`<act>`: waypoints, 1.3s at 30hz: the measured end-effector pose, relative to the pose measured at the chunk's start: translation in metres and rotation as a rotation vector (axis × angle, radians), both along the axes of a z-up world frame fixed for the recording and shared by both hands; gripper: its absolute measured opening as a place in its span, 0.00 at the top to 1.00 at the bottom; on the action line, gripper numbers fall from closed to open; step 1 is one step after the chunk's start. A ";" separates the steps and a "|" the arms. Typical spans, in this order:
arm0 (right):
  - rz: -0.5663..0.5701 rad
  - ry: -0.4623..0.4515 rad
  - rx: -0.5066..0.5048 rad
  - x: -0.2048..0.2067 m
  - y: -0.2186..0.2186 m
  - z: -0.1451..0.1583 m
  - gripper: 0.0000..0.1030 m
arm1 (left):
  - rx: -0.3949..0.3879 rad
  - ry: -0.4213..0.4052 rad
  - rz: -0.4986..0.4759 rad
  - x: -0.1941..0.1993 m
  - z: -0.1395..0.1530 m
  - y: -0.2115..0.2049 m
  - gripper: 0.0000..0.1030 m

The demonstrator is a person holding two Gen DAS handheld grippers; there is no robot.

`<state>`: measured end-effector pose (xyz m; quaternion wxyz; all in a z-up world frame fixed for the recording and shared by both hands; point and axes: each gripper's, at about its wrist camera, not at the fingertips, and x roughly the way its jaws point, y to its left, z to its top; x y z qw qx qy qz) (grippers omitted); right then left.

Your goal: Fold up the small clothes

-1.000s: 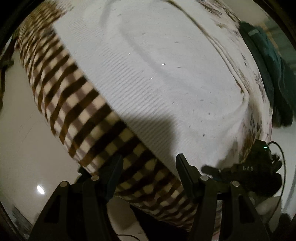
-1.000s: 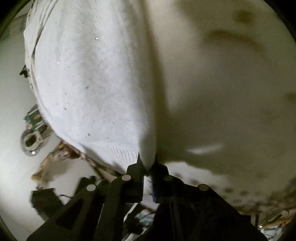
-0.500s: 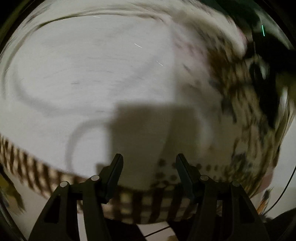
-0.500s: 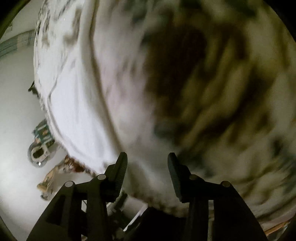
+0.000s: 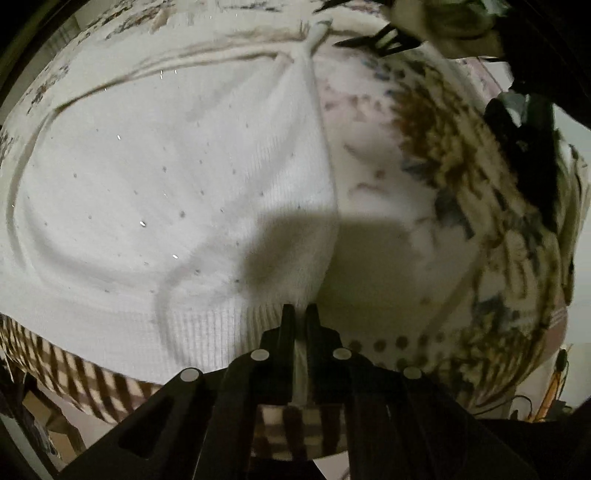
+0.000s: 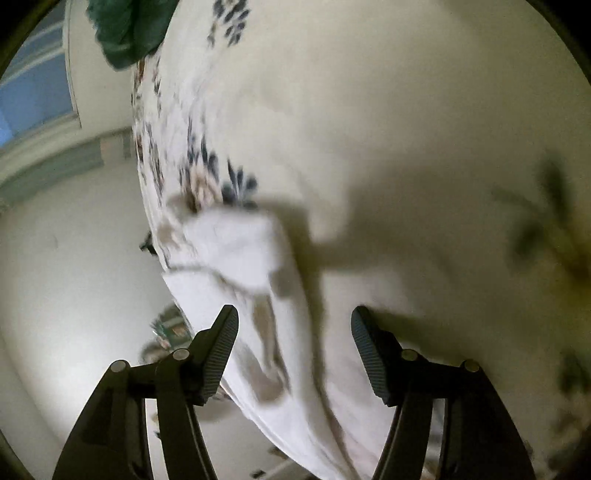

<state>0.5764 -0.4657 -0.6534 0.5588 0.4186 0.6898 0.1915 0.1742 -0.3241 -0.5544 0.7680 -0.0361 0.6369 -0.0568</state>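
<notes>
A white knit garment [image 5: 166, 192] lies spread on a floral bed sheet [image 5: 424, 192]. My left gripper [image 5: 300, 314] is shut on the garment's ribbed hem at its right corner. In the right wrist view the garment [image 6: 236, 243] shows as a white folded edge at centre left, blurred. My right gripper [image 6: 293, 325] is open and empty, hovering above the sheet just this side of that edge. The other gripper [image 5: 524, 140] appears as a dark shape at the upper right of the left wrist view.
A brown checked blanket [image 5: 74, 369] hangs below the garment along the bed edge. A dark green cloth [image 6: 129, 29] lies at the far corner of the bed. White floor [image 6: 74, 277] and small clutter [image 6: 170, 328] sit to the left of the bed.
My right gripper let go of the garment, opened and drew back. My left gripper swung across the garment and closed on its hem corner.
</notes>
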 end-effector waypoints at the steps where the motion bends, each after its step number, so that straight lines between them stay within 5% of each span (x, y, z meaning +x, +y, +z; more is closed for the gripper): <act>1: 0.013 -0.007 -0.010 0.001 0.012 -0.001 0.88 | -0.010 -0.003 0.005 -0.001 0.008 0.003 0.97; 7: 0.079 -0.072 -0.176 0.008 0.043 0.056 0.93 | -0.105 -0.031 0.123 0.005 0.058 0.050 0.97; 12: 0.190 -0.161 -0.256 0.022 0.081 0.140 0.94 | -0.194 -0.103 0.274 0.009 0.099 0.120 0.98; 17: 0.283 -0.217 -0.321 0.031 0.169 0.195 0.94 | -0.250 -0.150 0.400 0.000 0.119 0.211 0.98; 21: 0.359 -0.250 -0.397 0.040 0.277 0.209 0.94 | -0.290 -0.159 0.480 -0.011 0.112 0.285 0.98; 30: 0.556 -0.267 -0.637 0.049 0.500 0.141 0.94 | -0.383 -0.146 0.670 -0.028 0.054 0.429 0.98; 36: 0.586 -0.239 -0.762 0.052 0.546 0.090 0.94 | -0.401 -0.104 0.703 -0.026 0.005 0.477 0.98; 39: 0.565 -0.186 -0.732 0.053 0.544 0.077 0.92 | -0.426 -0.052 0.692 -0.022 -0.022 0.488 0.97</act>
